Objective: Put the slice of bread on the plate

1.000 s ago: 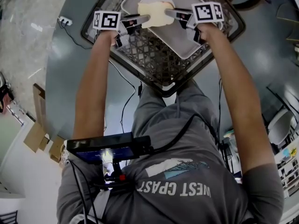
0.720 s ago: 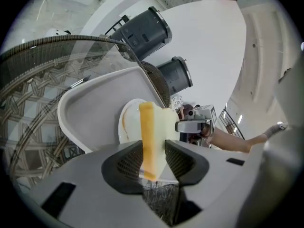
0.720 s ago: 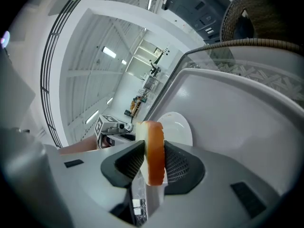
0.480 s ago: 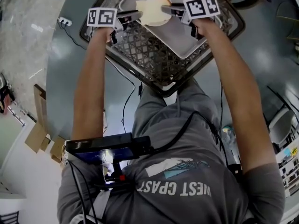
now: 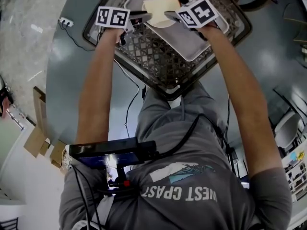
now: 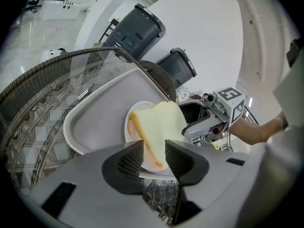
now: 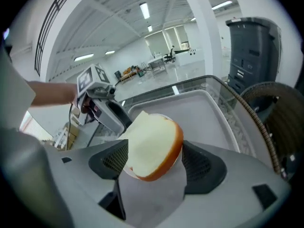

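A slice of bread [image 5: 160, 5] with an orange-brown crust rests tilted on a small white plate [image 5: 152, 19], which lies on a pale tray [image 5: 192, 40]. My left gripper [image 5: 145, 17] is at the slice's left edge. It is open, and the bread [image 6: 159, 127] shows beyond the gap between its jaws [image 6: 153, 152]. My right gripper [image 5: 169, 15] is at the slice's right edge and its jaws are opening. In the right gripper view the bread [image 7: 154, 146] stands between the right gripper's [image 7: 154, 163] pads, with its crust close to the right pad.
The tray [image 6: 95, 122] lies on a glass-topped table with a woven lattice [image 5: 158, 56]. Two dark bins [image 6: 137, 30] [image 6: 175, 68] stand beyond the table. Cardboard [image 5: 41, 128] and a power strip [image 5: 67, 21] lie on the floor at the left.
The bread has gone from hanging between both grippers down onto the plate. My right gripper has rolled and its jaws have spread. The left jaws have widened a little.
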### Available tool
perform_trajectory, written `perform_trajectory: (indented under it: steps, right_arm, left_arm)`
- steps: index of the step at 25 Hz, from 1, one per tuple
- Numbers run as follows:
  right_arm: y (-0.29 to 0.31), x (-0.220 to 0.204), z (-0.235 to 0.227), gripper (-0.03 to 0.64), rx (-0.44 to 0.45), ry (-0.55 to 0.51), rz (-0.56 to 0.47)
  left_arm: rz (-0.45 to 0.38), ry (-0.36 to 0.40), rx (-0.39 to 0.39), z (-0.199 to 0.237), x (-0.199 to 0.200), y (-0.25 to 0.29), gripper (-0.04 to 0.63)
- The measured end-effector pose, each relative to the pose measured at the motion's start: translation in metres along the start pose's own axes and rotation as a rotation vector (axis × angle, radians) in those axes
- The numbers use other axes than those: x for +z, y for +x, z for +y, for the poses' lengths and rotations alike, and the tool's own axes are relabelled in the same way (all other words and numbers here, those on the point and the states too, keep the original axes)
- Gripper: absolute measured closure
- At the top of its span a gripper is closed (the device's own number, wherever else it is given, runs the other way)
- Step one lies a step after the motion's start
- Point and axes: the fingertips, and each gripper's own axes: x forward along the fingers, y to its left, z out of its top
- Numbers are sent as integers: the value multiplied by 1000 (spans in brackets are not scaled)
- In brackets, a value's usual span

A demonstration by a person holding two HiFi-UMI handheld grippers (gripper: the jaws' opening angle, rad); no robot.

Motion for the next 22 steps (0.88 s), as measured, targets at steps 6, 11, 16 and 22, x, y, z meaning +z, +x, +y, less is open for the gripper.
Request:
perform_trajectory:
  steps: [6,11,16,22]
  right_arm:
    - [8,-22,1,260,-66,-116,104]
    - [7,-33,-3,196,-131,-197,201]
    - [-7,-22,-2,198,-136,-161,141]
    - [-63,17,2,342,-177,-98,-90]
  left_arm:
    - [-24,17,22,2,2,-5,465]
    - [-64,31,46,3,2,-15,465]
    - [-138,72,46,-12,15,-33,465]
    - [-290,191,28,-59,48,-61,466]
